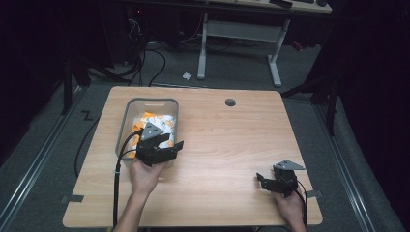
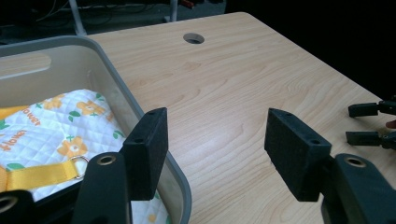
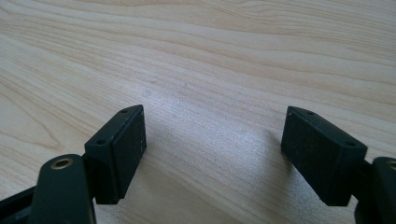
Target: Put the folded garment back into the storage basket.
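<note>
A grey plastic bin stands on the left part of the wooden table. Inside it lies a white quilted cloth bag with orange flower print and a yellow strap. My left gripper hovers open at the bin's near right corner; in the left gripper view its jaws straddle the bin's rim, one jaw over the bag, the other over bare table. My right gripper rests open and empty near the table's front right; in the right gripper view bare wood lies between its jaws.
A round cable hole sits near the table's far edge. Beyond the table stand a white desk frame and loose cables on the floor. The other gripper's jaw tips show at the right edge of the left gripper view.
</note>
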